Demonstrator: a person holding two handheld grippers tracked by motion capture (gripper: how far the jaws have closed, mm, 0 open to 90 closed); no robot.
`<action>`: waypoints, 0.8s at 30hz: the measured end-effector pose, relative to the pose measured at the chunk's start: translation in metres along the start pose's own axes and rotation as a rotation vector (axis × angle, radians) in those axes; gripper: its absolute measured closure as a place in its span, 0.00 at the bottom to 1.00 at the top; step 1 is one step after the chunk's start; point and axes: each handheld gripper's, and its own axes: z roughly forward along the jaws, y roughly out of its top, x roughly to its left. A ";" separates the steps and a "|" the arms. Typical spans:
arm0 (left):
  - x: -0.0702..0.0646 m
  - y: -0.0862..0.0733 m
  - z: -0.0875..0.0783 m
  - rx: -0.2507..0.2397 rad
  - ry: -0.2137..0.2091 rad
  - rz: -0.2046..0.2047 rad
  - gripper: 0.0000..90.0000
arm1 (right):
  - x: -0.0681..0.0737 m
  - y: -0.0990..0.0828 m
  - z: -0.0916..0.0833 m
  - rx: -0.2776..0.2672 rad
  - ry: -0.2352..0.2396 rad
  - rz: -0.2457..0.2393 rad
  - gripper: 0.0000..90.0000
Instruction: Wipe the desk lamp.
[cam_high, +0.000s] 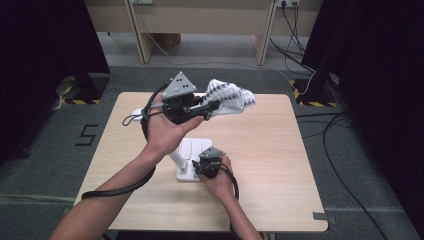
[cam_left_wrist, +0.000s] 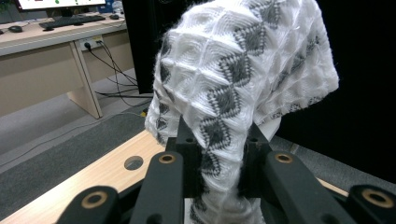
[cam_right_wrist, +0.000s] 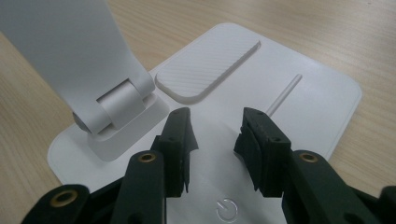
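Observation:
A white and grey knitted cloth (cam_high: 231, 96) hangs bunched above the back of the table. My left gripper (cam_high: 212, 107) is shut on the cloth, raised off the table and pointing right. In the left gripper view the cloth (cam_left_wrist: 233, 70) bulges up from between the jaws of that gripper (cam_left_wrist: 217, 144). My right gripper (cam_high: 199, 166) sits low at a white lamp base (cam_high: 192, 146). In the right gripper view my right gripper (cam_right_wrist: 215, 126) stands open over the base (cam_right_wrist: 308, 107), with nothing between the jaws. A hinged white arm (cam_right_wrist: 70, 56) rises from the base at the left.
The base carries a raised ribbed pad (cam_right_wrist: 205, 70) and a power symbol (cam_right_wrist: 226, 210). The wooden table (cam_high: 270, 165) has a round hole (cam_left_wrist: 134, 162) near its edge. Cables (cam_high: 330, 150) trail over the grey floor at the right. A desk (cam_high: 200, 20) stands behind the table.

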 end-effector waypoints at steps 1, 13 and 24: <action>-0.001 0.001 0.001 0.001 -0.002 0.003 0.83 | 0.000 0.000 0.000 0.000 -0.001 -0.002 0.70; -0.013 0.003 0.012 0.000 -0.007 0.017 0.83 | 0.000 -0.001 0.000 -0.005 0.001 0.001 0.70; -0.018 0.007 0.018 0.000 -0.012 0.017 0.83 | 0.000 -0.002 0.000 -0.016 -0.003 0.004 0.70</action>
